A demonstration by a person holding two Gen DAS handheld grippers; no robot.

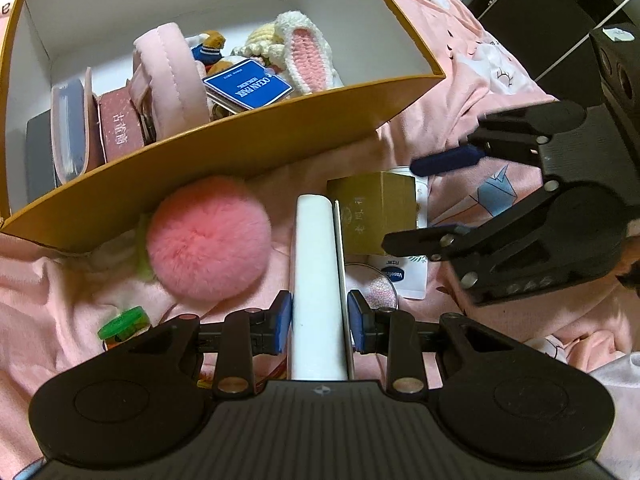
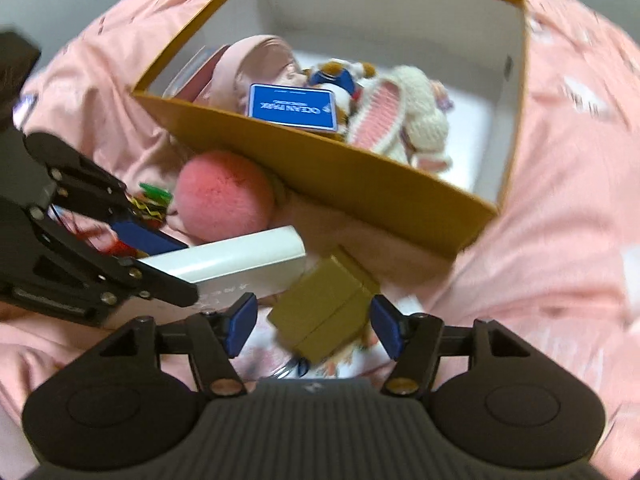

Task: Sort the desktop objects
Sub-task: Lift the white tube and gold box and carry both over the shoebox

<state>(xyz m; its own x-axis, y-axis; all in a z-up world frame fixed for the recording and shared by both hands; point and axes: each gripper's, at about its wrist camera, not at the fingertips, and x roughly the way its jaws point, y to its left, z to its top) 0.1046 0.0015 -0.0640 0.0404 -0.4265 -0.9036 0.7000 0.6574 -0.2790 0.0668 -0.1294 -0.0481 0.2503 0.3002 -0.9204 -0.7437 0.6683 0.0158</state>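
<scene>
Beside the orange box (image 1: 224, 152), left gripper (image 1: 319, 322) fingers pinch the white case (image 1: 316, 280) — right gripper (image 2: 314, 322) fingers spread.

Right gripper (image 2: 314, 326) at lower centre, jaws spread either side of a gold box (image 2: 326, 312). Left gripper (image 2: 172, 270) at left clamps a white box (image 2: 240, 260). Upper centre: orange carton (image 2: 360, 184); pink pompom (image 2: 224, 196) beside it

Landmark: box (image 1: 256, 148).
In box: card (image 1: 248, 89), knitted toy (image 1: 298, 50), pouch (image 1: 168, 80).
Before box, touching its near wall: pompom (image 1: 208, 238).
Right of pompom: long case (image 1: 318, 280).
Right of case: small carton (image 1: 378, 212).
Left of pompom: capped jar (image 1: 124, 322).
</scene>
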